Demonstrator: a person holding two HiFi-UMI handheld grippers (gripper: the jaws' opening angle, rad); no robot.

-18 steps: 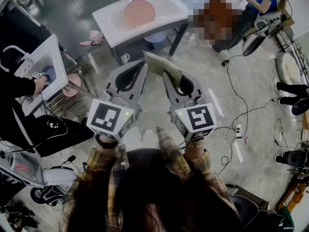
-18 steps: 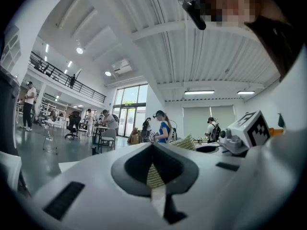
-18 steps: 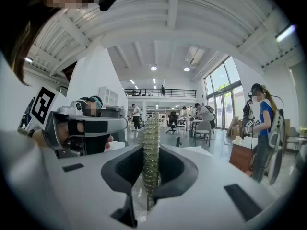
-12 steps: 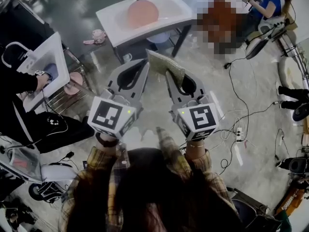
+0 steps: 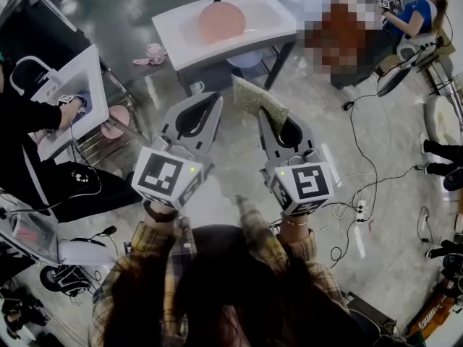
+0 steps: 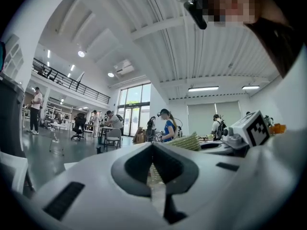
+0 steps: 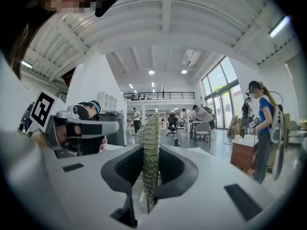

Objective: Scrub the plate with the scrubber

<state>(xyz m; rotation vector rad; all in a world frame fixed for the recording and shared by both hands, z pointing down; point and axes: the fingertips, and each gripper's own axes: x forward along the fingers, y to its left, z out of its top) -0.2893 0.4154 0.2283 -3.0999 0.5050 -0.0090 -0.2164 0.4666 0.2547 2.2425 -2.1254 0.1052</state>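
A pink plate (image 5: 221,20) lies in a white sink table (image 5: 268,22) far ahead on the grey floor. My right gripper (image 5: 262,116) is shut on a yellow-green scrubber (image 5: 257,98), a flat pad that sticks up past its tips. In the right gripper view the scrubber (image 7: 151,152) stands edge-on between the jaws. My left gripper (image 5: 216,100) is shut with nothing in it, just left of the scrubber. In the left gripper view the left gripper (image 6: 153,146) shows closed jaws, with the scrubber (image 6: 188,141) beyond them. Both grippers are held in the air, well short of the plate.
A second white sink (image 5: 69,96) stands at the left, with a person's hand (image 5: 72,107) at it. A small cup (image 5: 197,87) sits under the sink table. Cables (image 5: 362,165) trail over the floor at the right. A person in blue (image 5: 412,13) sits at the far right.
The view has shifted a little, so the sink table and plate appear slightly further right. The right gripper with the scrubber has drifted slightly right. Both grips are unchanged.
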